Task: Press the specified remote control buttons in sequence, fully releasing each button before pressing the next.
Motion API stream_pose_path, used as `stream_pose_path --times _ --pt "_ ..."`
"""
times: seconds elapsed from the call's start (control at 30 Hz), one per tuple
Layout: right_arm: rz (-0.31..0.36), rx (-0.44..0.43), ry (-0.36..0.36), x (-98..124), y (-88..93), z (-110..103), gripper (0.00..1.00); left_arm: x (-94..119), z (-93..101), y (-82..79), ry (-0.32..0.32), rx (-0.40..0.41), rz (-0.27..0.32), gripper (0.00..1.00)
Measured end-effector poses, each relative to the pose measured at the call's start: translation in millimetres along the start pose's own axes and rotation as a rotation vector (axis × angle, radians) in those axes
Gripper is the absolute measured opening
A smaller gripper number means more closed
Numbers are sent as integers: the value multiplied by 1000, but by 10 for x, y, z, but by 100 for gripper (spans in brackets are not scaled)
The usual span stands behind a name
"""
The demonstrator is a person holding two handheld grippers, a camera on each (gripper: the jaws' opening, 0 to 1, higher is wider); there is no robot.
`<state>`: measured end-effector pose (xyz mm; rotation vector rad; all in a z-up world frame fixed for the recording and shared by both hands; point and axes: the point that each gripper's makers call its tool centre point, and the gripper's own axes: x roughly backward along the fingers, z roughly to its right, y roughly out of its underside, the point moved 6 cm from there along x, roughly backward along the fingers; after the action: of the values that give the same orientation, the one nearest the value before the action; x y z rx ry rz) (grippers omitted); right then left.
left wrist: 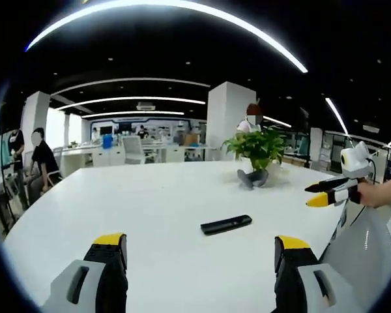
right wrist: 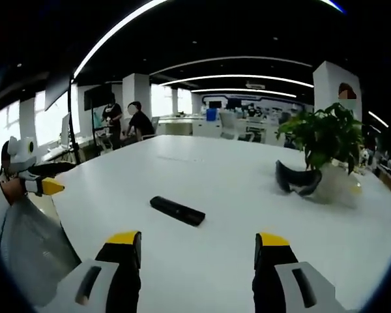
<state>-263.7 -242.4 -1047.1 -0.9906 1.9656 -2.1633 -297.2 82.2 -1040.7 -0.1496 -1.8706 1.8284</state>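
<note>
Holding the left gripper [left wrist: 201,251] above the near edge of the wide white table [left wrist: 150,202], jaws standing well apart with nothing between the yellow-tipped black fingers [left wrist: 109,240]. Lying flat on the tabletop ahead of that gap, slightly right of centre: the slim black rectangular remote control [left wrist: 226,224], untouched, long axis running roughly across the left gripper view. Sitting farther back on the table: a leafy green potted plant in a pale pot [left wrist: 259,149], with a dark curved item [left wrist: 252,177] resting against its base, possibly a headset, too small to tell.

Showing at the right edge of the left gripper view: the right gripper [left wrist: 319,193], held in a person's hand [left wrist: 373,194], off the table's side, jaws looking parted only slightly from this angle.

Looking along the right gripper [right wrist: 199,251] from its own view: jaws spread wide, empty, over the table [right wrist: 215,182]. Remote control [right wrist: 177,210] lying ahead and left of the gap, well apart from both fingers [right wrist: 125,239]. Plant [right wrist: 327,138] standing far right. Left gripper [right wrist: 49,179] entering from the left edge.

Sitting in the office background: people at desks [left wrist: 42,160].
</note>
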Motion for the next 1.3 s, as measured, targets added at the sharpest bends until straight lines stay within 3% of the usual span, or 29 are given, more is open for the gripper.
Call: stream_pose_path --times 0.1,0.27,0.4,0.57,0.77,0.9,1.03,1.17,1.3 --pt "-2 40 12 20 -15 1 69 -31 29 -15 50 -19 -18 98" --pt "9 54 31 75 -76 -42 70 -122 91 -14 177 -67 -103 100" --pt "18 70 48 151 -59 -114 70 -249 55 -107 254 -63 -141 100" --pt "1 75 80 144 31 -21 69 -586 -23 -390 309 -160 -155 100" --pt "26 43 71 174 32 -9 67 -1023 -26 -522 388 -208 -196 100" --pt "17 59 72 171 47 -13 64 -1280 53 -462 488 -154 -276 99" --pt "11 54 68 170 69 3 61 -1537 73 -380 546 -128 -321 96" --pt "8 26 50 173 85 3 53 -1725 46 -337 574 -102 -352 95" --pt "2 29 50 170 99 22 48 -2016 4 -294 588 -140 -423 91"
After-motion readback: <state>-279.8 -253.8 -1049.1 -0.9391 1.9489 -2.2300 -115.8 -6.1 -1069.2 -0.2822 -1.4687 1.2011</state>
